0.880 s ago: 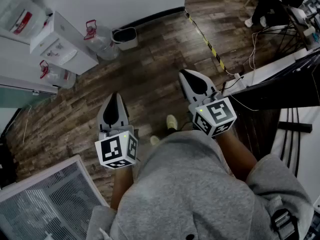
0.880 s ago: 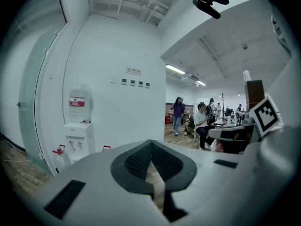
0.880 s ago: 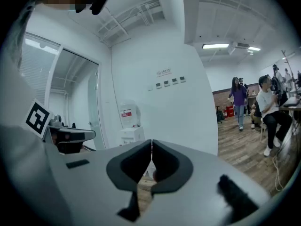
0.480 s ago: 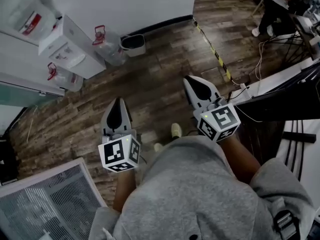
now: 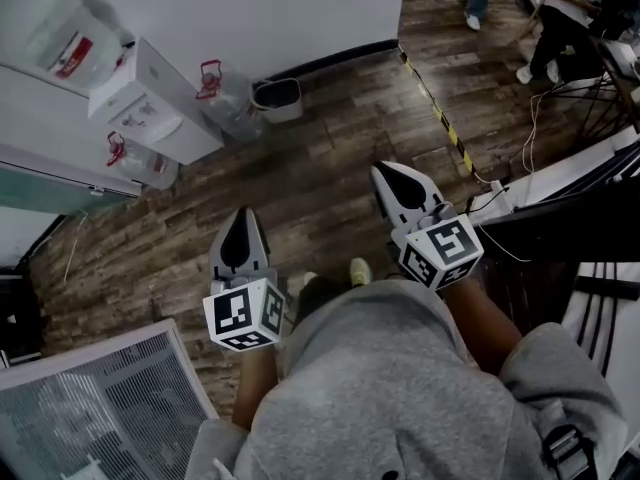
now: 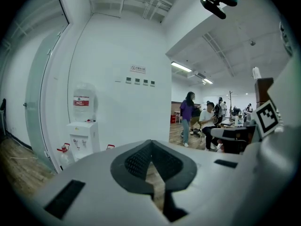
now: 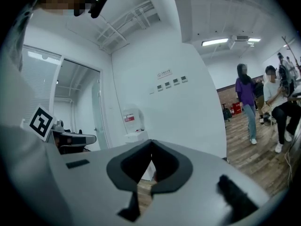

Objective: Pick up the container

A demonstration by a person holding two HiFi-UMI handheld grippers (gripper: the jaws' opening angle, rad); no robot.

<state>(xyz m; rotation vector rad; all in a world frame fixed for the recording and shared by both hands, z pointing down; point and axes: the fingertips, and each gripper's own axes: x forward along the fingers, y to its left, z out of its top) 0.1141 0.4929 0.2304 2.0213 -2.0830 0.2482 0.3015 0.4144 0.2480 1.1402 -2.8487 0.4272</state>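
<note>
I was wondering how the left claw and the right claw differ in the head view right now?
The left claw sits lower in the head view, nearer the person; the right claw reaches further forward. The left claw hangs over bare wood floor; the right claw is beside the dark desk and cables. Both are shut and empty.

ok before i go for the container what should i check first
1. Left gripper empty: ok, jaws shut on nothing.
2. Right gripper empty: ok, jaws shut on nothing.
3. Jaws ready to grasp: not ok, both need opening.
4. Which container is meant: cannot tell; a water jug and a small bin stand by the wall near the dispenser.
5. Target within reach: not ok, both grippers are over the wood floor, well short of the wall.
</note>
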